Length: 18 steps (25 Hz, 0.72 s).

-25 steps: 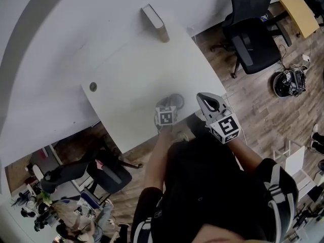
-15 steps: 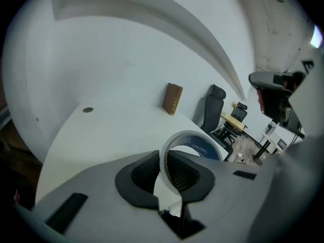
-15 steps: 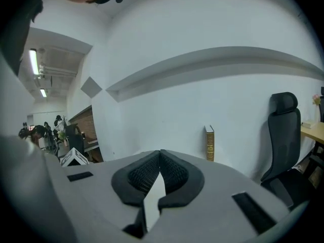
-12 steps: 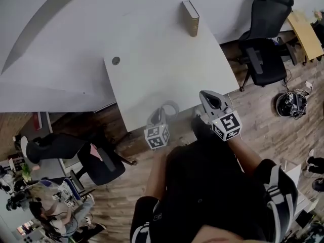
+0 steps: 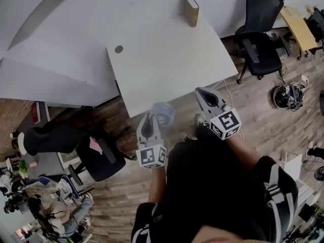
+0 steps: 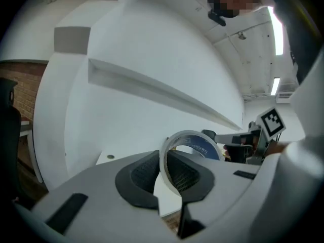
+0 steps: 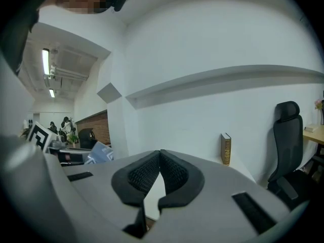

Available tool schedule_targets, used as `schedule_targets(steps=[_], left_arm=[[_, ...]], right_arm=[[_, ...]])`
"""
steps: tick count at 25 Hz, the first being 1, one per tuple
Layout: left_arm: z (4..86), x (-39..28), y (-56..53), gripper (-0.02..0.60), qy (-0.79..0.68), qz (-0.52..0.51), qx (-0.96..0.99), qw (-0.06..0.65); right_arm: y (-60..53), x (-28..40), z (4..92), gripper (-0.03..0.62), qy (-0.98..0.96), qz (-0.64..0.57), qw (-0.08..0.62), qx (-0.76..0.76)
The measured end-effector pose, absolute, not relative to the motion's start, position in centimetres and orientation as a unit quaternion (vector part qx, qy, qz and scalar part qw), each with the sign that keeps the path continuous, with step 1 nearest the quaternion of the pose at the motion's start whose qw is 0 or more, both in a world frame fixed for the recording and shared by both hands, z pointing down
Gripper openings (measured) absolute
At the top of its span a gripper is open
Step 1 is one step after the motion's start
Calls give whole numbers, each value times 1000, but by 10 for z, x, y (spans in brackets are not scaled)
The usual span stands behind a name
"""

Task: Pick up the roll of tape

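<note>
The roll of clear tape (image 5: 163, 112) with a blue core hangs in the air off the near edge of the white table (image 5: 167, 59). My left gripper (image 5: 151, 116) is shut on its rim. In the left gripper view the tape roll (image 6: 195, 143) stands upright, and the left gripper (image 6: 164, 158) pinches its band between the ribbed pads. My right gripper (image 5: 199, 91) hovers beside it, off the table's near right corner. In the right gripper view, the right gripper (image 7: 160, 158) has its pads touching with nothing between them.
A brown book (image 5: 191, 9) stands upright at the table's far edge, also seen as the book (image 7: 226, 148) in the right gripper view. A round cable hole (image 5: 118, 49) marks the table's left corner. Black office chairs stand at the right (image 5: 258, 29) and lower left (image 5: 98, 158) on the wood floor.
My left gripper has risen off the table with the tape roll and drawn back toward the person. The right gripper has also pulled back past the table's edge.
</note>
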<state>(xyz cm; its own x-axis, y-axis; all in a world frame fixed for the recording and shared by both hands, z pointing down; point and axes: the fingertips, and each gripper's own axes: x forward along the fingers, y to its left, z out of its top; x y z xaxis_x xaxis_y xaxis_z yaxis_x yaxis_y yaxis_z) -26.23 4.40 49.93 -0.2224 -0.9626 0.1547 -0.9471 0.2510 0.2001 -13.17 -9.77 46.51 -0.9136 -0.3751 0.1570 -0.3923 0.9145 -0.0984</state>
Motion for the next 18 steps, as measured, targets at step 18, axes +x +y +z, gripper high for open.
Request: schedule_targets(steps=[18], left_arm=[[464,-214,55,67,-785,-31,614,81]], right_arm=[[-96,-84,471,12,-974,76,62,204]])
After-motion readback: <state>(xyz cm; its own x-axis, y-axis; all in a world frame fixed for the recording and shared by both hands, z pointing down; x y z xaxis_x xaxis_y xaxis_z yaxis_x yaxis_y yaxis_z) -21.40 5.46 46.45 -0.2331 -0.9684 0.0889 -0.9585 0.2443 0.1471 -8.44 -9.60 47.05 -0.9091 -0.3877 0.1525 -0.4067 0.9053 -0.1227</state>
